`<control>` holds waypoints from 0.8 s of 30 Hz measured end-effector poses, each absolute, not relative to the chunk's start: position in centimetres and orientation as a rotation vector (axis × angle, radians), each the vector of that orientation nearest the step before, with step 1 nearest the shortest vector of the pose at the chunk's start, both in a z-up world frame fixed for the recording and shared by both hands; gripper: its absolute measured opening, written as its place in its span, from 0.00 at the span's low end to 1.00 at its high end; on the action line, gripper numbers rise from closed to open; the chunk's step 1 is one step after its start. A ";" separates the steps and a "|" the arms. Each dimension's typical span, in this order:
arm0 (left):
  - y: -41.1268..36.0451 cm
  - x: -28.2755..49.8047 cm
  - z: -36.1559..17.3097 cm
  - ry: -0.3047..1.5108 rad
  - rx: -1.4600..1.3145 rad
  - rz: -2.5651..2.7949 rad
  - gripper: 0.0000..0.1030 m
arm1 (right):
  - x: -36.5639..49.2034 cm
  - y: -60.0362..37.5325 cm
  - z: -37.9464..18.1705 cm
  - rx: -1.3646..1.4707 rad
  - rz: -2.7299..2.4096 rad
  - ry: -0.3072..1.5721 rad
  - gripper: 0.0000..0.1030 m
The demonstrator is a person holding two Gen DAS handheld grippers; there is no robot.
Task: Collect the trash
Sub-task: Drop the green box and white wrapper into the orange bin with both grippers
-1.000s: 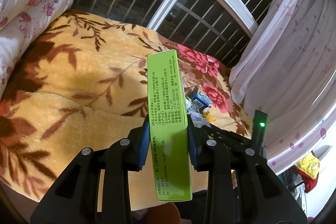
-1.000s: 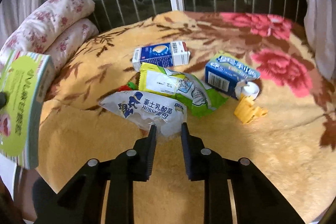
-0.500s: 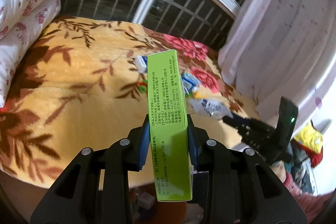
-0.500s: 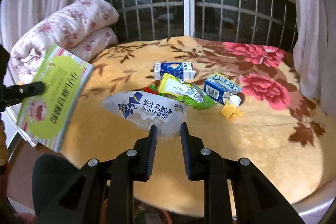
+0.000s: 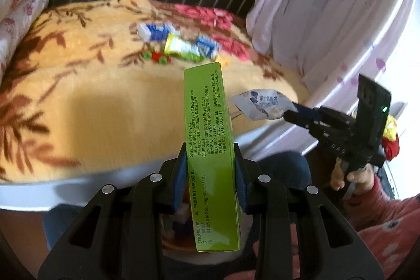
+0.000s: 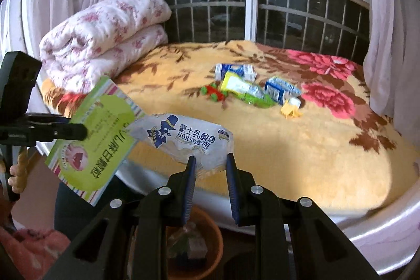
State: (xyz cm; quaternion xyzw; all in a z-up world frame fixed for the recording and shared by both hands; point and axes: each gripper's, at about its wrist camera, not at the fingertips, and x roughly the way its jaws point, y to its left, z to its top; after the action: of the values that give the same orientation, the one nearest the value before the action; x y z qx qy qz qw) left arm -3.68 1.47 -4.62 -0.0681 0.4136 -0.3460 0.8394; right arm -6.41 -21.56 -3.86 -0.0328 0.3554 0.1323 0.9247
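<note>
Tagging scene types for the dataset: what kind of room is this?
Most likely a bedroom at home. The trash lies on a plush floral blanket spread over a bed, a folded floral quilt sits at one end, and pink curtains frame a barred window.

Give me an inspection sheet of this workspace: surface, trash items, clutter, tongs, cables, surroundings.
Surface: bed blanket, orange with flower print.
Job's things: green box in left tongs; white bread wrapper in right tongs; blue-and-white carton, yellow-green wrapper, blue carton and yellow scrap on the blanket.
Clutter: red-and-green toy beside the wrappers.
Grippers: left tongs shut on the box; right tongs shut on the wrapper.
Cables: nothing seen.
Surroundings: folded quilt, barred window, curtains, brown bin below the tongs.
</note>
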 end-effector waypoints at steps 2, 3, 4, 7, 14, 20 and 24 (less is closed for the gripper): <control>1.4 -4.1 -5.6 0.901 -0.140 -0.731 0.30 | -7.1 -21.5 -4.7 -0.070 0.271 0.759 0.22; 1.4 -4.3 -6.2 0.918 -0.137 -0.727 0.30 | -7.3 -21.5 -4.9 -0.070 0.270 0.769 0.22; 1.4 -4.4 -6.6 0.929 -0.136 -0.724 0.30 | -7.6 -21.6 -5.4 -0.067 0.269 0.784 0.22; 1.4 -4.5 -8.2 0.976 -0.129 -0.713 0.30 | -8.0 -21.7 -6.7 -0.067 0.267 0.831 0.22; 0.6 -4.3 -11.8 1.076 -0.090 -0.722 0.30 | -8.5 -21.2 -10.1 -0.070 0.272 0.932 0.22; -0.3 -3.7 -15.6 1.194 -0.059 -0.670 0.30 | -8.2 -20.3 -12.9 -0.070 0.285 1.022 0.23; -1.2 -3.1 -18.3 1.284 -0.060 -0.645 0.30 | -7.5 -20.0 -15.6 -0.023 0.312 1.120 0.23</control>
State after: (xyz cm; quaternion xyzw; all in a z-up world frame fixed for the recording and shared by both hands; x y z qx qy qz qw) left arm -3.11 -1.18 -18.32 -0.0275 0.5883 -0.2953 0.7523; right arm -7.47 -19.98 -15.58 -0.0109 0.5291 0.1476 0.8356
